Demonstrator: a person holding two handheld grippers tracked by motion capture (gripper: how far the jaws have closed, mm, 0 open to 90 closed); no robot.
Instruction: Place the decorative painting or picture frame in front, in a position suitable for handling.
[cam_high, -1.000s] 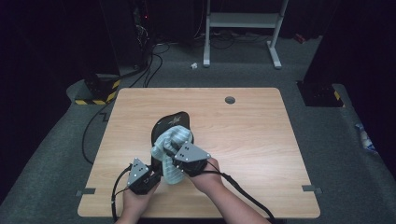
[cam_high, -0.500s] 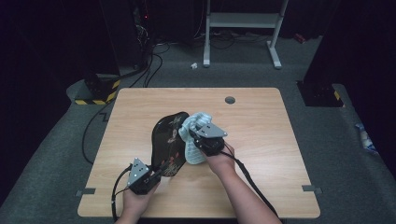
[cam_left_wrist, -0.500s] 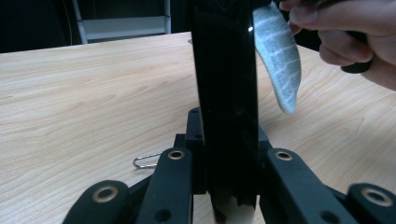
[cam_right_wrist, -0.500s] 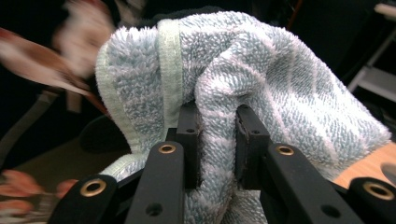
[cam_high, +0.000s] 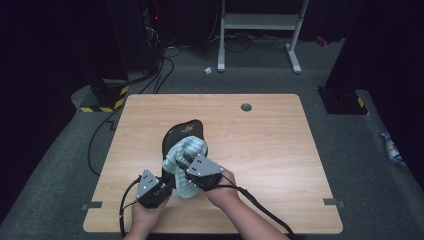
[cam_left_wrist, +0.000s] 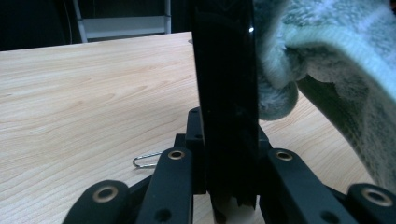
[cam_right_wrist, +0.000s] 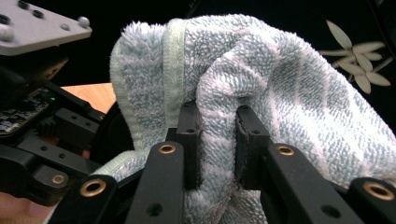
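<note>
Wiping of a glossy black plate (cam_high: 184, 131) with a pale blue-green towel (cam_high: 186, 150) was the step in hand. The plate lay near the centre of the high view, on the wooden table (cam_high: 280, 150), its near edge raised toward the lower left of the frame. There the left gripper (cam_high: 161, 189) held it: in the left gripper view the plate's black edge (cam_left_wrist: 224, 93) stood upright between the two jaws, which were closed against it. The right gripper (cam_high: 192, 172), at lower centre of the high view, had its jaws nearly shut on a fold of the towel (cam_right_wrist: 217, 121), the cloth bulging around them in the right gripper view. The towel was draped over the plate's near half, touching it. A small wire clip (cam_left_wrist: 147, 160) lay on the table at the lower left of the left gripper view. Judged from this, the next move called for drawing the towel across the plate's face while the left gripper kept the plate steady.
</note>
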